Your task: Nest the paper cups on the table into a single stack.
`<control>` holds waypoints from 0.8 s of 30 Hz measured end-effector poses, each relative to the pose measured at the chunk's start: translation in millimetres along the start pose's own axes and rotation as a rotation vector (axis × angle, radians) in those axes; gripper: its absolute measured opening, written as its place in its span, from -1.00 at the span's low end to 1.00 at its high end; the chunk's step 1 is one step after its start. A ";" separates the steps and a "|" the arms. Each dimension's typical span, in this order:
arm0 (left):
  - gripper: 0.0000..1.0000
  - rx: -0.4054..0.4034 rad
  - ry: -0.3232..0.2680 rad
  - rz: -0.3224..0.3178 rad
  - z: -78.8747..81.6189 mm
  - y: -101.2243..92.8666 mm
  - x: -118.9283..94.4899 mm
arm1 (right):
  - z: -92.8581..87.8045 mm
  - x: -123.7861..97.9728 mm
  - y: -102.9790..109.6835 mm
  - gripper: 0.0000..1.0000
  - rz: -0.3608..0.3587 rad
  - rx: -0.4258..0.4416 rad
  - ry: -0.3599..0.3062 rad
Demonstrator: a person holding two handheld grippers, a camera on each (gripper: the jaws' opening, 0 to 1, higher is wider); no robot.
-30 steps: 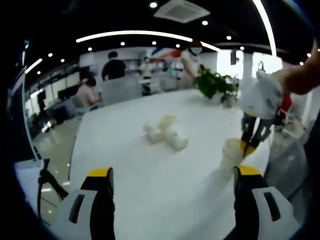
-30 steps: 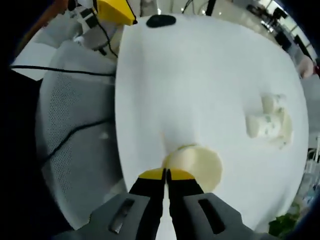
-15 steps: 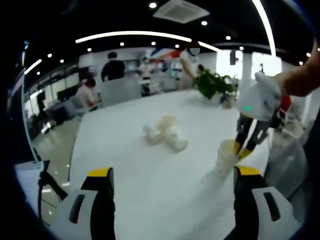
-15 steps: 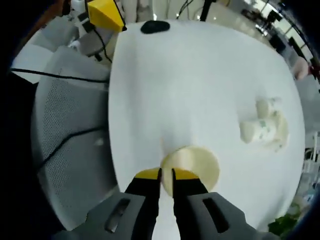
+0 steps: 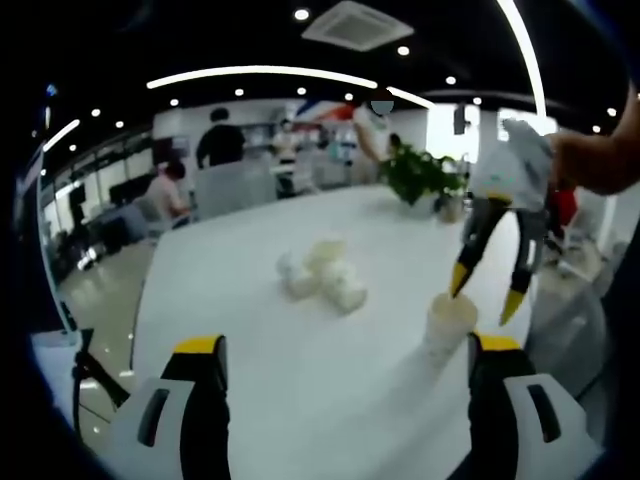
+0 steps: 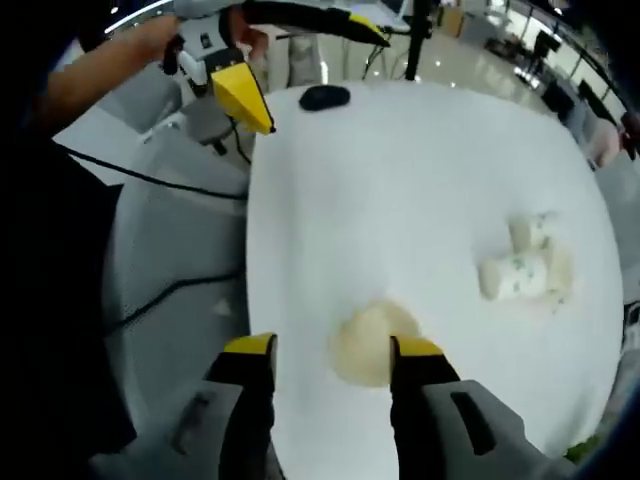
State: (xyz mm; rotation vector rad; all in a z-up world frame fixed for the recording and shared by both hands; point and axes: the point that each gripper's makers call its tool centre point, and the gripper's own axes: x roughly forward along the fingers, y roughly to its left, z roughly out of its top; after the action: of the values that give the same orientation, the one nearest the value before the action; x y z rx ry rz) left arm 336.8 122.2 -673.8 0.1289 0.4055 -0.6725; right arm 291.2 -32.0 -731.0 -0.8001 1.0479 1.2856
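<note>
Overhead, right tongs (image 5: 486, 294) spread above cup (image 5: 448, 322).

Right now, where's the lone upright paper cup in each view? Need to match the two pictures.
Left gripper view: upright paper cup stands right of centre on the white table, just below the open right hand-held gripper.
Right gripper view: same cup sits low centre, seen from above, between this hand-held gripper's own yellow-tipped jaws.
Shared landmark: the cluster of tipped cups further along the table.
</note>
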 end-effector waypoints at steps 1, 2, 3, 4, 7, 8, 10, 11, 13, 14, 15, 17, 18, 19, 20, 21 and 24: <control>0.96 -0.001 -0.002 -0.003 1.7 -1.6 -0.7 | 4.0 -7.3 -2.6 -0.11 -0.005 0.016 -0.037; 0.96 -0.002 -0.003 -0.005 2.2 -2.0 -0.7 | 7.6 -12.7 -5.1 -0.09 -0.013 0.021 -0.069; 0.96 -0.001 -0.006 -0.007 2.9 -2.1 -0.5 | 11.1 -21.4 -9.9 -0.08 -0.027 0.029 -0.111; 0.96 -0.001 -0.008 -0.007 3.8 -2.2 -0.4 | 13.5 -28.0 -14.7 -0.07 -0.044 0.043 -0.145; 0.96 -0.015 -0.015 -0.009 6.4 -1.0 1.2 | 18.0 -53.6 -36.6 0.00 -0.128 0.093 -0.275; 0.96 -0.016 -0.018 -0.011 7.7 -1.4 1.5 | 16.2 -61.1 -46.6 -0.03 -0.175 0.118 -0.303; 0.96 -0.018 -0.027 -0.014 11.0 -2.2 2.0 | 8.5 -76.4 -61.3 -0.07 -0.239 0.167 -0.349; 0.96 -0.024 -0.037 -0.020 14.7 -3.3 2.5 | 5.9 -82.0 -65.3 -0.06 -0.254 0.182 -0.375; 0.96 -0.027 -0.046 -0.022 17.8 -3.1 3.3 | -2.3 -93.0 -72.1 0.00 -0.285 0.221 -0.428; 0.96 -0.027 -0.049 -0.021 19.6 -2.7 4.0 | -6.1 -96.2 -74.2 0.01 -0.298 0.233 -0.443; 0.96 -0.028 -0.052 -0.021 20.9 -2.7 4.5 | -9.5 -99.2 -76.0 0.02 -0.311 0.236 -0.462; 0.96 -0.032 -0.066 -0.025 24.4 -3.3 5.9 | -15.7 -103.9 -78.3 0.09 -0.351 0.209 -0.515; 0.96 -0.035 -0.072 -0.026 25.3 -3.5 6.7 | -19.8 -105.7 -80.4 0.14 -0.380 0.211 -0.546; 0.96 -0.037 -0.075 -0.027 25.7 -3.7 7.3 | -23.7 -106.3 -82.1 0.20 -0.396 0.226 -0.562; 0.96 -0.048 -0.092 -0.042 28.1 -7.5 7.8 | -29.9 -106.5 -83.3 0.25 -0.412 0.237 -0.577; 0.97 -0.047 -0.120 -0.056 31.4 -10.9 7.7 | -32.1 -108.5 -85.3 0.28 -0.434 0.239 -0.605; 0.97 -0.022 -0.118 -0.051 25.0 -14.4 9.9 | -46.7 -111.4 -89.3 0.43 -0.469 0.293 -0.662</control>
State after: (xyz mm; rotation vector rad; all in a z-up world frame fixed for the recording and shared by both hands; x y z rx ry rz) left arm 342.8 99.2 -654.8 0.0577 0.3032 -0.7219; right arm 374.7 -127.9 -651.0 -0.3196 0.4549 0.8652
